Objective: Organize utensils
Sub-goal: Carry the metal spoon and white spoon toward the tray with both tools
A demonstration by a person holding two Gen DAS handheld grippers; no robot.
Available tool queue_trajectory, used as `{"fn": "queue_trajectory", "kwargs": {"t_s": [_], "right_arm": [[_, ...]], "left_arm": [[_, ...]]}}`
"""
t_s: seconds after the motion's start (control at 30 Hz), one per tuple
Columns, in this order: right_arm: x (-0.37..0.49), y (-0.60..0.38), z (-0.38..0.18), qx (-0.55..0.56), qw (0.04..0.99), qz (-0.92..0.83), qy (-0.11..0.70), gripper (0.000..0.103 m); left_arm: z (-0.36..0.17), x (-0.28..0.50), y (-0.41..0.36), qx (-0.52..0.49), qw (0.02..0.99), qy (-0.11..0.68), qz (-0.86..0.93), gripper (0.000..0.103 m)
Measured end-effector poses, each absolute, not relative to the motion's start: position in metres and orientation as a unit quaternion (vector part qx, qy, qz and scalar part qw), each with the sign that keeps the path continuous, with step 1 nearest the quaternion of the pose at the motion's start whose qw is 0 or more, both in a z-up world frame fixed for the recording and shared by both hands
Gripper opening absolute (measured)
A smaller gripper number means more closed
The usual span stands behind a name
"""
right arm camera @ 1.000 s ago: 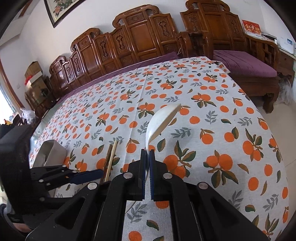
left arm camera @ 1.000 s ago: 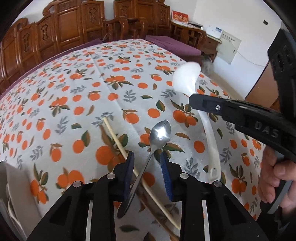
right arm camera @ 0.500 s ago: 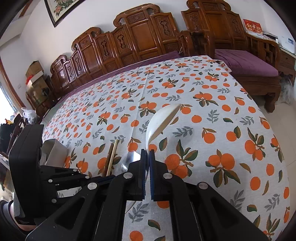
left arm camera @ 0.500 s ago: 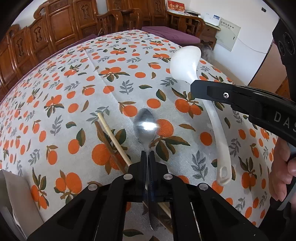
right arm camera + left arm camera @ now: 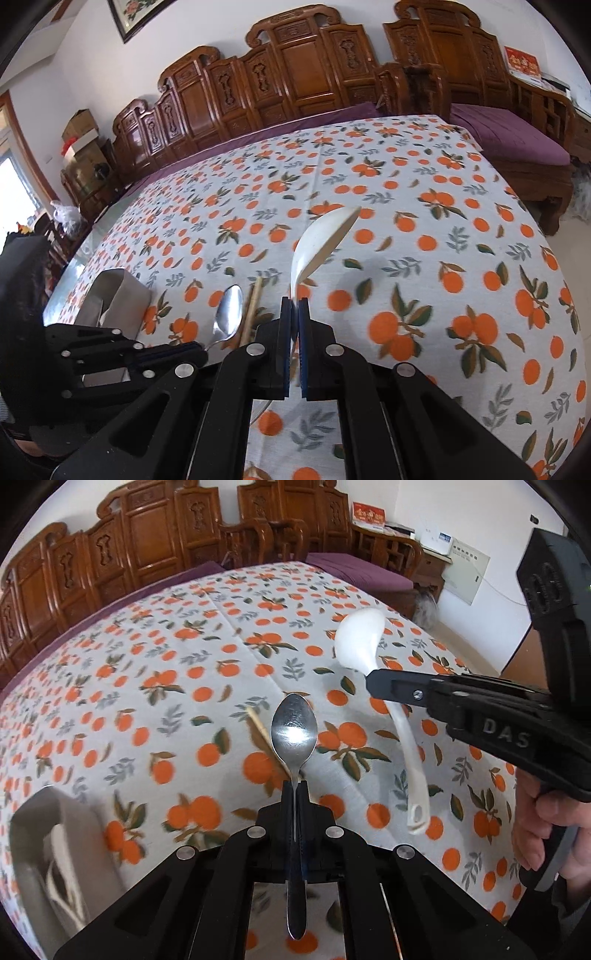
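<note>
My left gripper (image 5: 294, 788) is shut on the handle of a metal spoon (image 5: 294, 731), which is lifted off the orange-patterned tablecloth (image 5: 166, 672), bowl pointing away. The right gripper (image 5: 294, 304) is shut on the handle of a white ladle (image 5: 321, 240), held above the cloth. From the left wrist view the white ladle (image 5: 360, 642) hangs from the right gripper (image 5: 373, 683) at the right. A pair of wooden chopsticks (image 5: 253, 302) lies on the cloth; the chopsticks (image 5: 260, 727) run under the spoon. The metal spoon (image 5: 229, 314) also shows in the right wrist view.
A grey utensil holder (image 5: 114, 295) stands on the table at the left, seen blurred as the holder (image 5: 48, 842) in the left wrist view. Carved wooden benches (image 5: 295, 74) line the far side. A hand (image 5: 546, 823) grips the right tool.
The left gripper's jaws closed on the spoon handle and lifted the spoon off the cloth. The right gripper kept hold of the ladle and rose slightly.
</note>
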State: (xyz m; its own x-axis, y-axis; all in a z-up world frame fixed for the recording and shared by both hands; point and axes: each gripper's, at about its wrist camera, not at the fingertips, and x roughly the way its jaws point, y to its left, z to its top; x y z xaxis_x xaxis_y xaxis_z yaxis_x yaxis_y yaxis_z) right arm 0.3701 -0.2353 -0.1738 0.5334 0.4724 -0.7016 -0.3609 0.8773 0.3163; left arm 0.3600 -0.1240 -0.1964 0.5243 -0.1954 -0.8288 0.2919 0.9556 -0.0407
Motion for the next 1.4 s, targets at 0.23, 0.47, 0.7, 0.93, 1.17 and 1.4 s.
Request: {"fn": "queue_trajectory", "kwargs": {"t_s": [0.23, 0.47, 0.7, 0.93, 1.17, 1.4], "right_arm": [[0.366, -0.206, -0.169, 0.053, 0.869, 0.263, 0.416, 0.005], [0.361, -0.171, -0.167, 0.034, 0.862, 0.287, 0.416, 0.005], [0.356, -0.144, -0.168, 0.022, 0.853, 0.311, 0.418, 0.005], [0.356, -0.136, -0.173, 0.014, 0.851, 0.311, 0.423, 0.005], [0.356, -0.13, -0.177, 0.003, 0.85, 0.309, 0.427, 0.005], [0.354, -0.124, -0.179, -0.004, 0.848, 0.313, 0.428, 0.005]], "left_arm": [[-0.172, 0.34, -0.089, 0.036, 0.886, 0.447, -0.121, 0.002], [-0.151, 0.315, -0.049, 0.022, 0.897, 0.429, -0.105, 0.002], [-0.14, 0.289, -0.014, 0.003, 0.908, 0.41, -0.086, 0.002], [-0.143, 0.274, 0.016, -0.017, 0.913, 0.401, -0.066, 0.002], [-0.158, 0.273, 0.045, -0.024, 0.909, 0.414, -0.033, 0.002], [-0.177, 0.28, 0.069, -0.037, 0.899, 0.435, -0.008, 0.002]]}}
